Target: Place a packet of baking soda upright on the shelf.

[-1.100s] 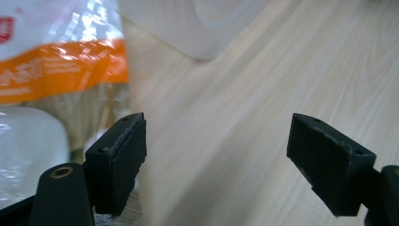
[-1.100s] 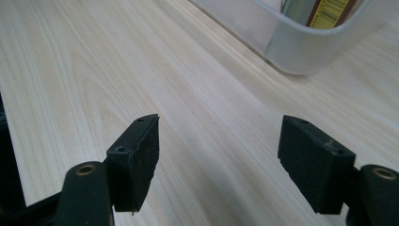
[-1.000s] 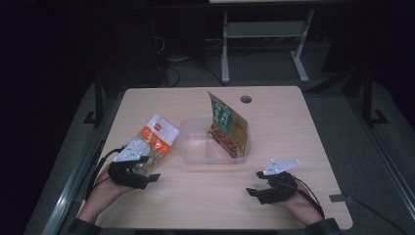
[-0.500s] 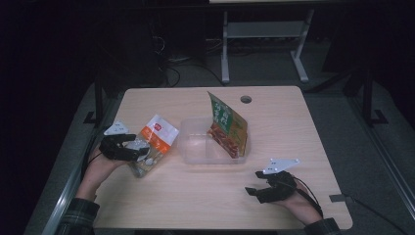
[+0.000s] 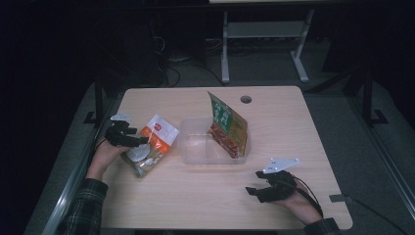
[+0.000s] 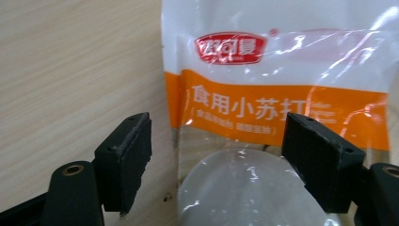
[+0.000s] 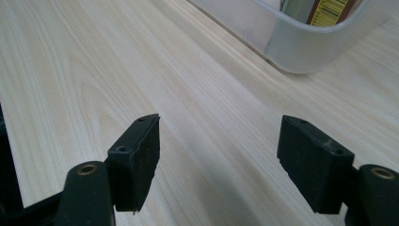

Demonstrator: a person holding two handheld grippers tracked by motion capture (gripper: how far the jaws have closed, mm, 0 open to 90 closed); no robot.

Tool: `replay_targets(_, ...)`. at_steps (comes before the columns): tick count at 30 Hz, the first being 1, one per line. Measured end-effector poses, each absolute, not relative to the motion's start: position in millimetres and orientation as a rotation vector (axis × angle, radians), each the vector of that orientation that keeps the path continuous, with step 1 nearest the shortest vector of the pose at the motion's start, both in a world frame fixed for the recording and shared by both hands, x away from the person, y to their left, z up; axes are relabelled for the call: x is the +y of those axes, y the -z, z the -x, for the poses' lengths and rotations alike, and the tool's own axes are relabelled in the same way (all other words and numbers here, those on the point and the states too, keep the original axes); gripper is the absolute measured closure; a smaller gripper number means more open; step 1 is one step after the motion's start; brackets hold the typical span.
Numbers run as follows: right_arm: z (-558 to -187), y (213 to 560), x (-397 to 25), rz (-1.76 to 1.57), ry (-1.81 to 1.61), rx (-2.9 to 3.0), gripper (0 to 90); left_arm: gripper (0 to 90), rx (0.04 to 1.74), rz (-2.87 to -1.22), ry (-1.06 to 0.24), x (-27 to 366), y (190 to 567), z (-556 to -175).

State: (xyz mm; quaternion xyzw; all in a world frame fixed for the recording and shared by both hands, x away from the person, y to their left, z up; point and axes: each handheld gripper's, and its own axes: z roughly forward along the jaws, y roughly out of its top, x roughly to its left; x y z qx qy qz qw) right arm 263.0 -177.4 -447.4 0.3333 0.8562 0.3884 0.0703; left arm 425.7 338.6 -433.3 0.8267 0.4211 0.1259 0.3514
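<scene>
The orange-and-white pouch [image 5: 149, 146] is seen lying flat on the table [image 5: 195, 200] at centre left of the high view, just left of the clear tub [image 5: 205, 149], in which a green packet [image 5: 226, 123] is propped. The left gripper [image 5: 139, 141] is held at the pouch's left edge, its jaws spread wide on either side of the pouch [image 6: 277, 108] without pinching it. The right gripper [image 5: 255, 192] is rested at the lower right, jaws parted over bare wood, with the tub's corner [image 7: 301, 42] seen at the upper right of its view.

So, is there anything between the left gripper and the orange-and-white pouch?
Nothing visible. The left gripper is open right at the pouch, one jaw over its clear lower part and the other beside its edge over the bare table.
</scene>
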Motion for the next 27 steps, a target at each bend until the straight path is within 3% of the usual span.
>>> replay_targets(15,-263.6,447.2,-178.9,-1.007,-1.166,2.571,29.9,29.7,1.137,-2.116,-0.110,341.2,457.0,-435.8)
replay_targets(27,-263.4,447.3,-178.9,-0.996,-1.164,2.571,30.0,53.0,1.115,-2.146,-0.100,339.1,457.6,-434.3)
